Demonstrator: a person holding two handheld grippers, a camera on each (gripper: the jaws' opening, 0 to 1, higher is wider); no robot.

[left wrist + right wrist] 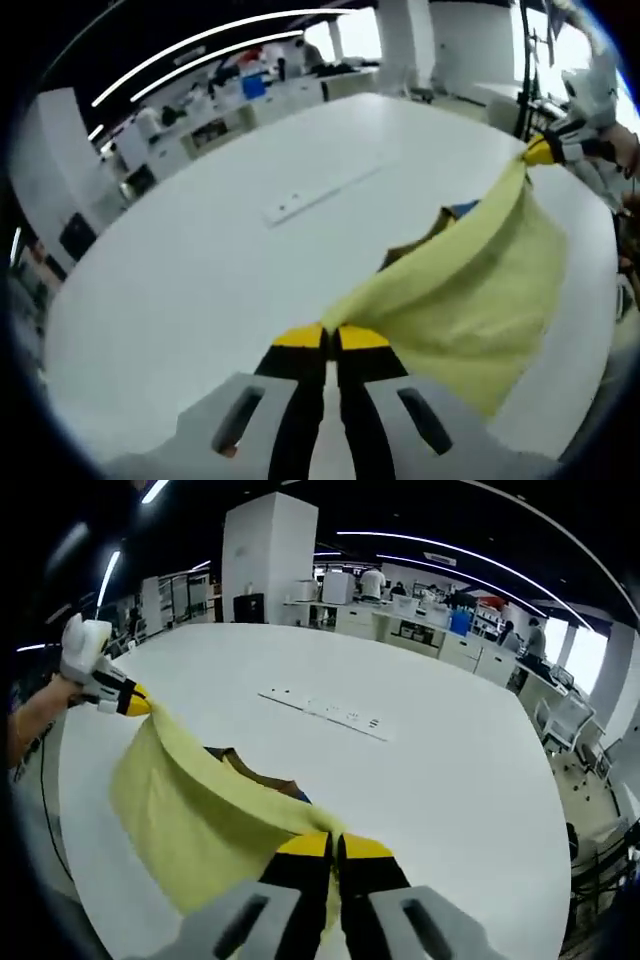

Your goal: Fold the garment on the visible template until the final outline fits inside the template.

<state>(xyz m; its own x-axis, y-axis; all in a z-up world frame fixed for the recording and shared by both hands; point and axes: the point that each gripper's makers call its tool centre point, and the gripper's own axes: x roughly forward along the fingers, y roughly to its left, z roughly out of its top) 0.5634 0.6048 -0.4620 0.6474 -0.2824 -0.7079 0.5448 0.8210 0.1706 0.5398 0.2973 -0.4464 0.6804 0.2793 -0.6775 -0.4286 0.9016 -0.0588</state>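
Pinching unmarked yellow garment [470,290], both grippers

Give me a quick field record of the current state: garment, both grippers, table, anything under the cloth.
garment: yellow cloth, lifted and stretched between the two grippers
left gripper: shut on one edge of the cloth
right gripper: shut on the opposite edge
table: white table, with a long white strip lying on it beyond the cloth
under cloth: brown and blue item partly hidden, cannot identify
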